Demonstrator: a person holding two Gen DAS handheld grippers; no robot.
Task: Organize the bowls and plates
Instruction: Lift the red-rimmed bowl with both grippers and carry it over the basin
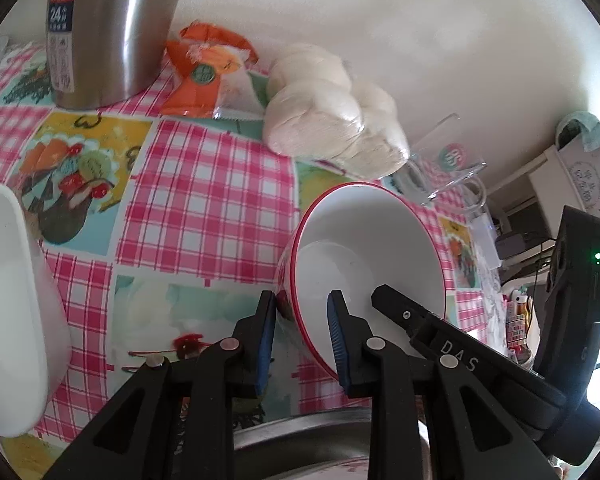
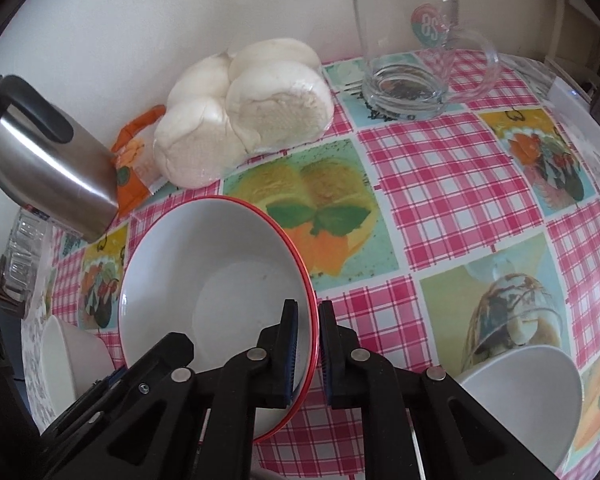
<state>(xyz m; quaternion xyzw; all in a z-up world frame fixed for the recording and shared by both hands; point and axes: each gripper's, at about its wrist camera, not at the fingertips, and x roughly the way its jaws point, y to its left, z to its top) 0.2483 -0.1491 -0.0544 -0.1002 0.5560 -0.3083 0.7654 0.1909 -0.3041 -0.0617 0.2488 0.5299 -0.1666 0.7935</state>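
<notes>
Both tools grip the same red-rimmed bowl (image 2: pixel 216 292), which hangs tilted above the checked surface (image 2: pixel 432 176). The right tool (image 2: pixel 308 344) is pinched narrow on the bowl's right wall, one pad inside and one outside. The left tool (image 1: pixel 302 334) straddles the opposite wall the same way, its jaws a little wider, and seems to press on it; in the left view the right tool's tip reaches down into the bowl

The main risk, as I judge it, is the two hands working against each other: if one pulls or twists while the other holds, the glazed wall can slide out of the pads and the bowl can drop onto the surface or onto the metal dish (image 1: pixel 300 436) below it. Letting go on one side too soon would leave a tilted bowl on a single thin pinch, likely to swing

A white bowl (image 2: pixel 528 400) sits near on the right and a white container (image 1: pixel 12 312) on the left; a swing could knock either. The glass mug (image 2: pixel 408 48), buns (image 2: pixel 252 112) and kettle (image 2: pixel 48 160) stand further back, well apart
</notes>
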